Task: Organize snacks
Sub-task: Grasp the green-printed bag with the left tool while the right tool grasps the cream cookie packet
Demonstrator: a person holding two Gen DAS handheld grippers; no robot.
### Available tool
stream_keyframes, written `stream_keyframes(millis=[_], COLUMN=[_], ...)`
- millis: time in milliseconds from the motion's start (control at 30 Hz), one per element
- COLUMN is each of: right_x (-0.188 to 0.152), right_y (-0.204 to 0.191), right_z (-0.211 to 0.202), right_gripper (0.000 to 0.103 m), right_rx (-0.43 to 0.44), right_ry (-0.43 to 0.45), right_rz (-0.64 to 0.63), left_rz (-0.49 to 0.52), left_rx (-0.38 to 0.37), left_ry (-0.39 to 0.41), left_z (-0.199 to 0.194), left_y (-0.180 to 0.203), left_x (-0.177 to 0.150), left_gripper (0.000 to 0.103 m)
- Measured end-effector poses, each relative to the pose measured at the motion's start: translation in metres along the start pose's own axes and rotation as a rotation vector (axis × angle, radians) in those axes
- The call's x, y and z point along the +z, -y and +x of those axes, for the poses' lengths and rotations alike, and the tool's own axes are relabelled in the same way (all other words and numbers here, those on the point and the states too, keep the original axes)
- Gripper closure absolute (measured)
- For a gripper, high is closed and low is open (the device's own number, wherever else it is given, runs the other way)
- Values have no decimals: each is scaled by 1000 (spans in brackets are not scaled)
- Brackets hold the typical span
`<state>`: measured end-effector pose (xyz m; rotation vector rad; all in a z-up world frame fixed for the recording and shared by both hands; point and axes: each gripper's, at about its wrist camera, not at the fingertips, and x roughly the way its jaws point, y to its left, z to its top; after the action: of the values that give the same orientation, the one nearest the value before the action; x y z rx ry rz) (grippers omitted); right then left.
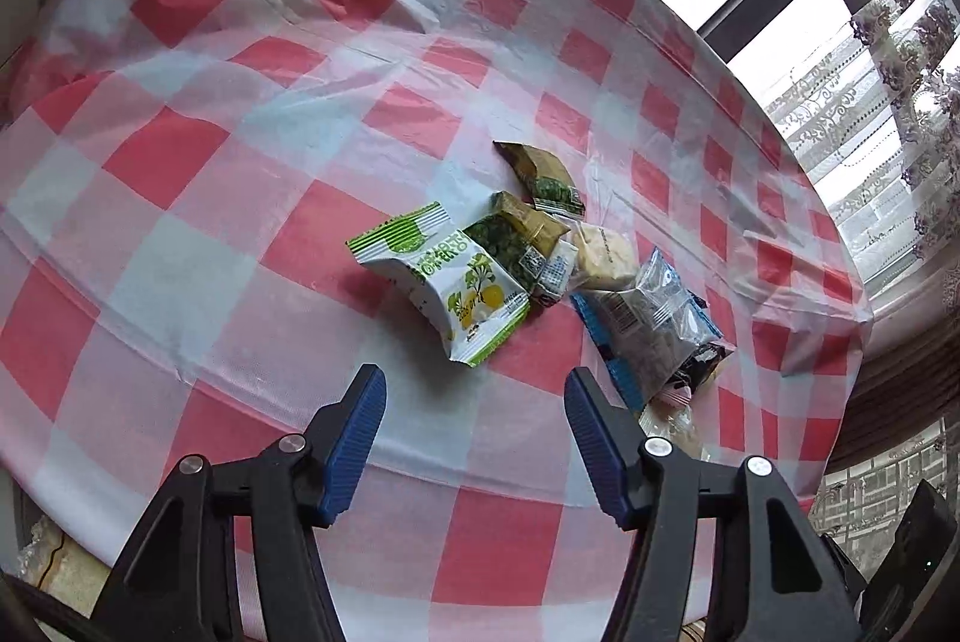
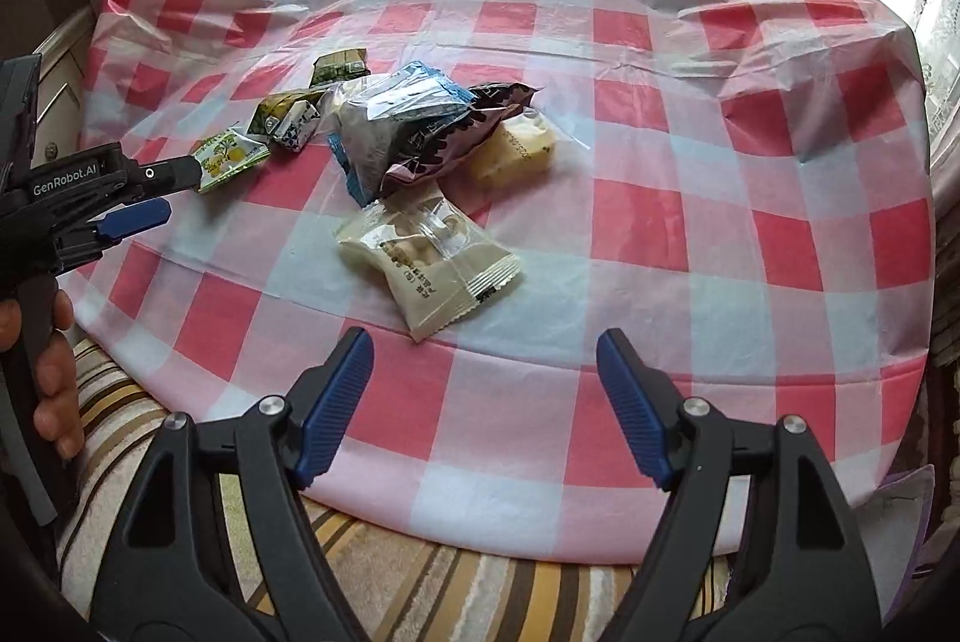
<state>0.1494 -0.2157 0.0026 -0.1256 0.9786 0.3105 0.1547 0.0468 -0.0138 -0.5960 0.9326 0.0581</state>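
Observation:
A heap of snack packets lies on the red-and-white checked tablecloth (image 1: 180, 150). In the left wrist view a green-and-white lemon packet (image 1: 444, 288) is nearest. Behind it are two olive-green packets (image 1: 540, 174), a pale yellow cake (image 1: 606, 252) and a clear blue-edged packet (image 1: 648, 324). My left gripper (image 1: 475, 375) hangs open just short of the lemon packet, holding nothing. In the right wrist view a beige biscuit packet (image 2: 432, 258) lies in front of my open, empty right gripper (image 2: 483, 339). The blue-edged packet (image 2: 396, 120), a dark purple packet (image 2: 474, 120) and the cake (image 2: 516, 150) lie beyond. The left gripper (image 2: 183, 192) reaches in by the lemon packet (image 2: 231, 156).
The round table's near edge (image 2: 480, 540) overhangs a striped cushion (image 2: 420, 600). A hand (image 2: 54, 360) holds the left gripper's handle. Bright windows with lace curtains (image 1: 870, 132) stand behind the table. A pale cabinet (image 2: 60, 90) is at the left.

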Motion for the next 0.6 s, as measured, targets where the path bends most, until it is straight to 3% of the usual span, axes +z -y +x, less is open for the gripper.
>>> stream_keyframes(millis=[333,600], right_x=[30,37], right_y=[-21,-22], right_z=[44,69], right_gripper=[22,20], right_rx=[22,37], right_ry=[-36,-81], right_rz=[-93,-104], left_rz=[-1,160], left_rx=[28,125], left_ry=[-12,34], left_z=[32,49], left_y=[-4,19], left_x=[27,36], left_gripper=[46,55])
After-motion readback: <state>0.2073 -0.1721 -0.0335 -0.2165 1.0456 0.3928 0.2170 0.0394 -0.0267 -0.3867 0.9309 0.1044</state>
